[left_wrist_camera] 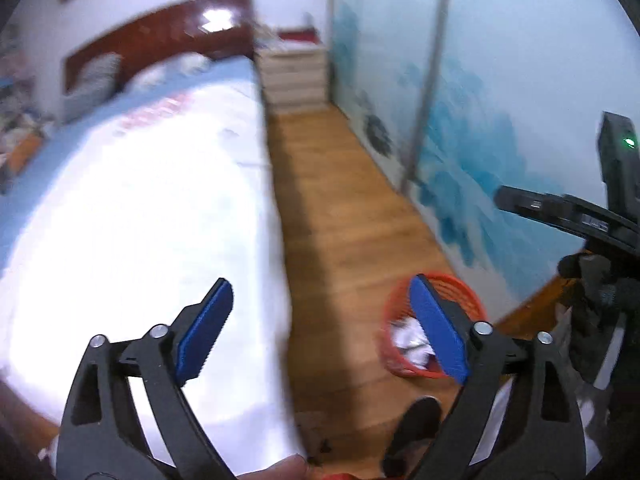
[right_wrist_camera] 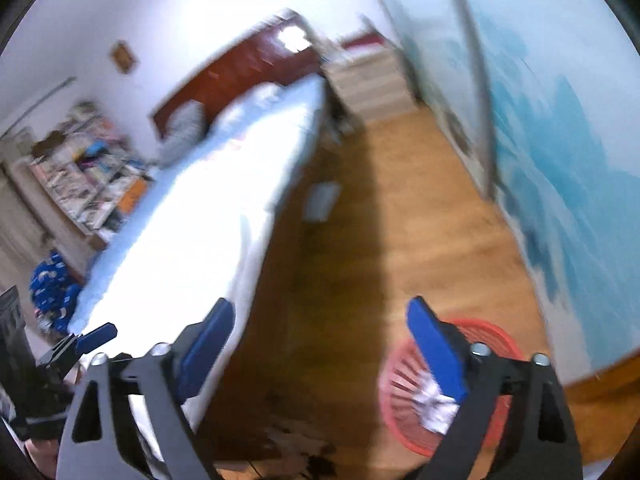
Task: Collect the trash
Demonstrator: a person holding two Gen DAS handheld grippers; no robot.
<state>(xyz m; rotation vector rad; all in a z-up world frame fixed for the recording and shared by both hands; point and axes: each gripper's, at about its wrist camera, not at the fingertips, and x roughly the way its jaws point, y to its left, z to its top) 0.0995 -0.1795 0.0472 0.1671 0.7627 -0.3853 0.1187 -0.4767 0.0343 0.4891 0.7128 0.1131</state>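
In a bedroom with a wood floor [left_wrist_camera: 352, 208], we held both grippers up over the red basket [left_wrist_camera: 394, 312], which stood on the boards between the bed [left_wrist_camera: 140, 200] and the blue wall [left_wrist_camera: 500, 100]. The left gripper [left_wrist_camera: 322, 328] had its jaws spread wide with nothing between the blue pads [left_wrist_camera: 206, 332]; the right gripper [right_wrist_camera: 320, 350] was just as wide and just as empty. White crumpled trash [left_wrist_camera: 408, 342] lay inside the basket, visible from the right wrist too as a pale wad [right_wrist_camera: 436, 402] behind the red ribs [right_wrist_camera: 400, 376]. We judged that the parted jaws above the basket meant a piece had been let go there, the basket sitting close beside the bed so a drop needed little reach. The right gripper's body [left_wrist_camera: 568, 212] showed at the far side of the basket from the bed in the left view, and the left gripper's blue tip [right_wrist_camera: 96, 336] showed by the bed's foot in the right view, so the two tools flanked the basket. Dark specks [right_wrist_camera: 304, 444] lay on the floor near the basket; blur kept us from telling whether they were more trash. A shoe [left_wrist_camera: 416, 428] stood on the floor just beside the basket.
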